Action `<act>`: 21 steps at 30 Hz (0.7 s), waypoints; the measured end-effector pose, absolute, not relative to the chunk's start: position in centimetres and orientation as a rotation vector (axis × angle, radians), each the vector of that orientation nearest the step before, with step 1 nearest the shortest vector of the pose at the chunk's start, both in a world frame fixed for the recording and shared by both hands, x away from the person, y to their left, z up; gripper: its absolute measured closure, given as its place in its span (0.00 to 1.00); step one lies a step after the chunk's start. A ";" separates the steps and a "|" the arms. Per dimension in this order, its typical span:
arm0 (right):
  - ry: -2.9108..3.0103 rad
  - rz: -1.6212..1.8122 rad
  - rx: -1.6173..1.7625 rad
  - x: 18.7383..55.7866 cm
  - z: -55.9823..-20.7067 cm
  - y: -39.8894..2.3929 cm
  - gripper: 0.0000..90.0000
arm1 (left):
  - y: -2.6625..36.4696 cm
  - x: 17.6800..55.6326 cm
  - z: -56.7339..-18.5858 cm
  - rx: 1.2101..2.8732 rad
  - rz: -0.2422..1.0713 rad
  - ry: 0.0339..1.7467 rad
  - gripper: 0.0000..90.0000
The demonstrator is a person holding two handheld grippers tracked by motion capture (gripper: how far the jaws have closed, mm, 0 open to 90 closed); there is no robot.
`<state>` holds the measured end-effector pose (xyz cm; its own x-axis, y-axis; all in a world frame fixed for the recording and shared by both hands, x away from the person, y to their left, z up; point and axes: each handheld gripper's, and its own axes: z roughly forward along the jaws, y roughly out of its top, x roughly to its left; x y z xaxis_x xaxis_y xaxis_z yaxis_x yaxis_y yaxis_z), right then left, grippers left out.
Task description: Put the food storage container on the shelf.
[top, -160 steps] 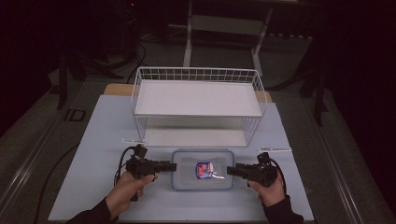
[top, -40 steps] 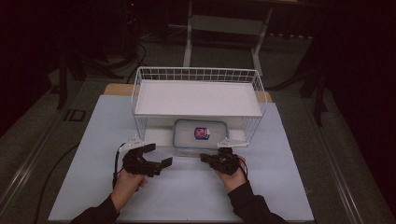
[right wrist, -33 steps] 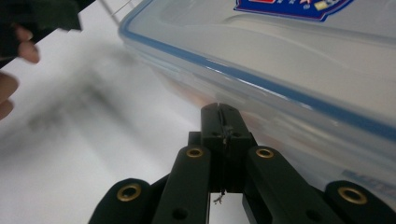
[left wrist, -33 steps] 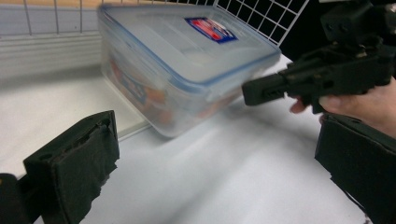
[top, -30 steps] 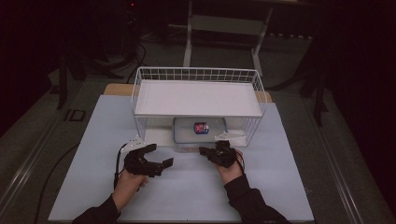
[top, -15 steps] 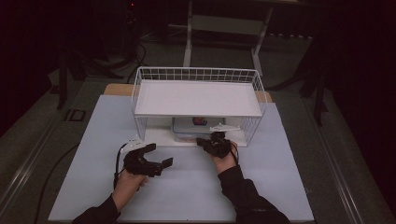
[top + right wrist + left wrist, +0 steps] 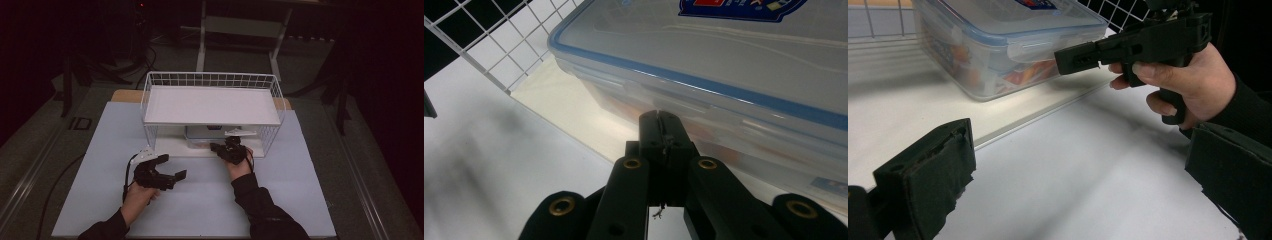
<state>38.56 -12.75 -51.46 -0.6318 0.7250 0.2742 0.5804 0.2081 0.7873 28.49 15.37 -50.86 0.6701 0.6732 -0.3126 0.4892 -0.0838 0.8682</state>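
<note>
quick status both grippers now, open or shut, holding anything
Left gripper: open, holding nothing, above the table.
Right gripper: shut, empty, its closed tips against the side of the clear plastic container under the wire shelf.

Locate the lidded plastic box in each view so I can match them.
High view: plastic box sits centre, tucked under the wire shelf, mostly hidden by it.
Left gripper view: box at top left, blue-rimmed lid on, with the right hand-held gripper shut at its front latch.
Right gripper view: box across the top and right, just past the closed jaws.
Shared landmark: the white wire grid of the shelf.
</note>
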 end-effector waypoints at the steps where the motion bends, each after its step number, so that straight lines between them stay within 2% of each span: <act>1: 2.317 1.398 1.264 38.6 -51.5 -12.8 0.99 | 15.4 28.5 -50.9 1.733 0.199 0.941 0.00; 6: 2.338 1.417 1.253 37.9 -51.3 -12.6 0.95 | 15.3 28.2 -50.4 1.737 0.212 0.921 0.00; 7: 2.349 1.411 1.212 36.9 -51.2 -12.6 0.86 | 15.3 28.2 -50.3 1.740 0.215 0.915 0.00; 10: 2.340 1.419 1.201 36.4 -51.0 -12.9 0.78 | 15.4 28.1 -49.9 1.724 0.219 0.907 0.00; 12: 2.329 1.437 1.199 35.8 -50.7 -13.4 0.65 | 15.5 28.2 -49.6 1.718 0.211 0.903 0.00; 18: 2.353 1.419 1.130 34.4 -50.3 -14.0 0.52 | 15.5 27.9 -49.0 1.707 0.143 0.806 0.00; 21: 2.368 1.472 1.125 33.4 -50.1 -14.7 0.33 | 15.5 27.6 -49.0 1.722 0.152 0.794 0.00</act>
